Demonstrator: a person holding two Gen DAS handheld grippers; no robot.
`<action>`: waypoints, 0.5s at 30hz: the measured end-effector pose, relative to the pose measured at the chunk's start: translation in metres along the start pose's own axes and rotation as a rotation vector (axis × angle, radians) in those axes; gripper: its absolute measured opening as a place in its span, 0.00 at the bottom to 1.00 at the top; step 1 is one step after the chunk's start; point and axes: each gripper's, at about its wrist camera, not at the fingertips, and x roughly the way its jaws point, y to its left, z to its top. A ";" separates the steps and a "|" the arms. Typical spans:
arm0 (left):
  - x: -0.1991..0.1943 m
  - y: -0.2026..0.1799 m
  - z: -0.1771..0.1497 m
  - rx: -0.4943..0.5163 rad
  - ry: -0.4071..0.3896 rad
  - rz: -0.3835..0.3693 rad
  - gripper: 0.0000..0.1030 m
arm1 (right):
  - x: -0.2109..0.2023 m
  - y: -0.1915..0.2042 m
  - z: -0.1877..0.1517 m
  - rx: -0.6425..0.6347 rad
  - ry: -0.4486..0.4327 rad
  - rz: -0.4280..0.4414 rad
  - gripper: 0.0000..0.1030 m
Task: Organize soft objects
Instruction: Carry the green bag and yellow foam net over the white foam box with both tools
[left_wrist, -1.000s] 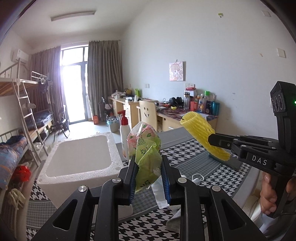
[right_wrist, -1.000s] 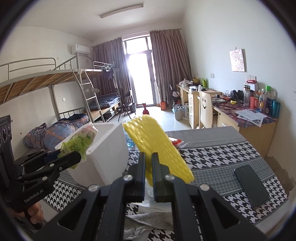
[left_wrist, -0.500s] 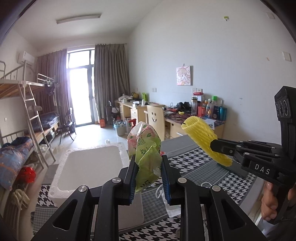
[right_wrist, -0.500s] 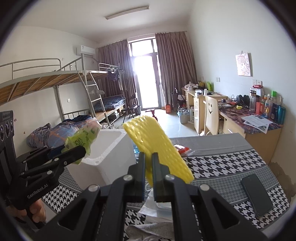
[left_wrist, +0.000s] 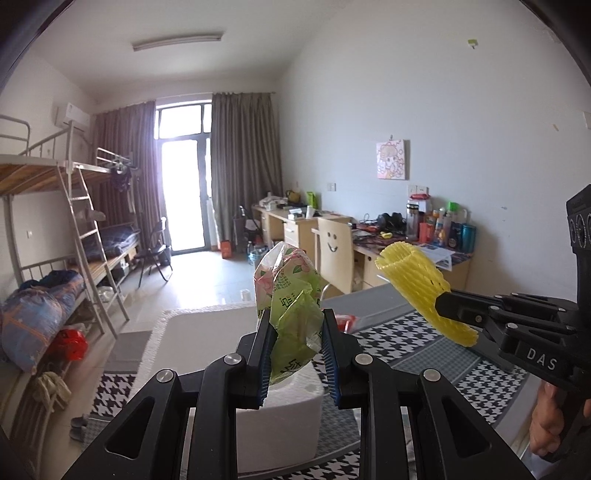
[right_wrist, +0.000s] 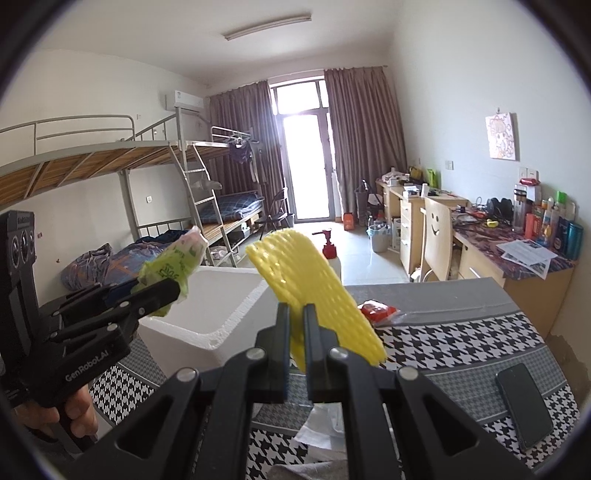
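Left wrist view: left gripper (left_wrist: 295, 349) clamps a crumpled green plastic wrapper (left_wrist: 291, 314) above the white foam box (left_wrist: 192, 328); at 3 o'clock, right gripper (left_wrist: 448, 306) pinches a yellow foam net sleeve (left_wrist: 417, 280). Release both well over the box's hollow.

We see a tabletop (right_wrist: 461, 332) under a black-and-white houndstooth cloth. On it stand a white foam box (right_wrist: 221, 314) at left and a red packet (right_wrist: 376, 308) behind; a dark phone (right_wrist: 524, 402) lies at right.

hidden: white foam box (left_wrist: 207, 332) front, behind left tongs (left_wrist: 295, 354)
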 end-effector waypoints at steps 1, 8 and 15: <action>0.001 0.001 0.001 -0.002 0.000 0.007 0.25 | 0.001 0.001 0.001 -0.002 0.001 0.004 0.09; 0.008 0.015 0.005 -0.024 -0.004 0.051 0.25 | 0.010 0.009 0.007 -0.025 0.004 0.036 0.09; 0.019 0.027 0.006 -0.047 0.009 0.099 0.25 | 0.024 0.017 0.013 -0.036 0.018 0.061 0.09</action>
